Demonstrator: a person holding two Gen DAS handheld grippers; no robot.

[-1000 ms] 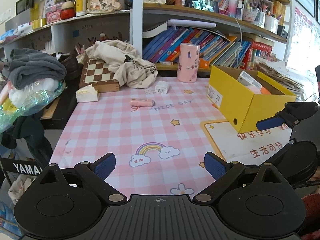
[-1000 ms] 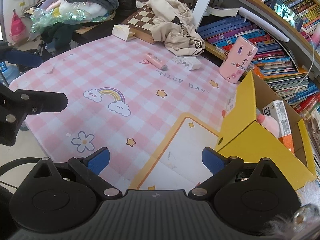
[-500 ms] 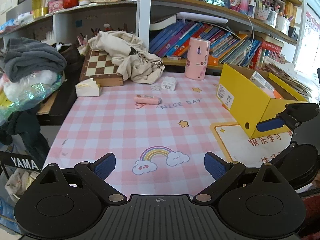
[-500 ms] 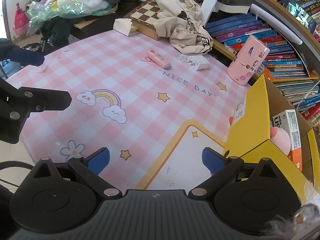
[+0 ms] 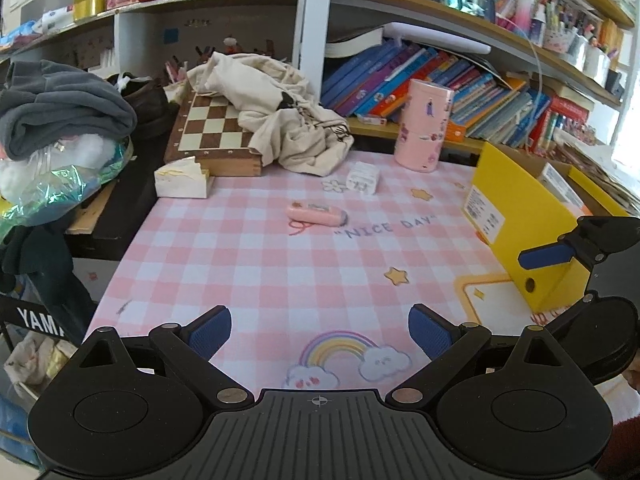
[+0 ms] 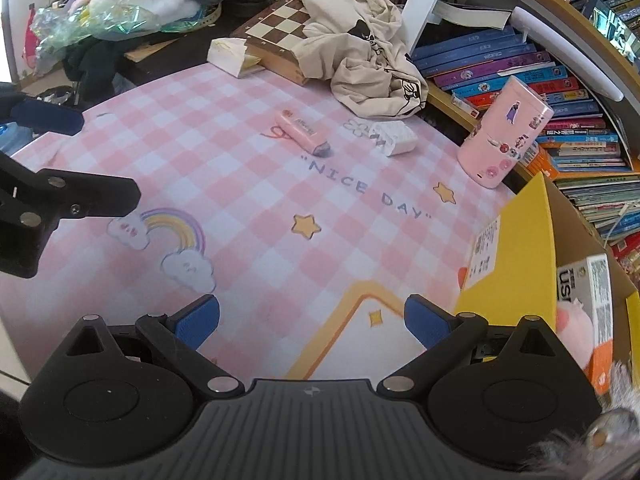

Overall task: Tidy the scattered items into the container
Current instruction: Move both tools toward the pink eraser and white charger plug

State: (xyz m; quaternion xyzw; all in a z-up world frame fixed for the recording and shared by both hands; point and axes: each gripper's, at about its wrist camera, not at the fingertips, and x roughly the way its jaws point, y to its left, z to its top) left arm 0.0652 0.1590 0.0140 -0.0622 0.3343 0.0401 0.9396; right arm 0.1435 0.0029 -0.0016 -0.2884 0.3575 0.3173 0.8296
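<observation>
Both the left gripper (image 5: 319, 327) and right gripper (image 6: 312, 318) hover wide open and empty (over a pink checked mat (image 5: 256, 264)), the pink eraser (image 5: 316, 215) lying left of the yellow box (image 5: 516, 220).

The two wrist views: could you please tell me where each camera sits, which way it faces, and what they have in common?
Left wrist view: mounted on the left hand-held gripper, open, facing across the pink checked mat toward the bookshelves; the right hand-held gripper shows at its right edge.
Right wrist view: mounted on the right hand-held gripper, open, angled over the mat beside the yellow box; the left hand-held gripper shows at its left edge.
Shared: pink eraser, white charger, pink tin, chessboard.
</observation>
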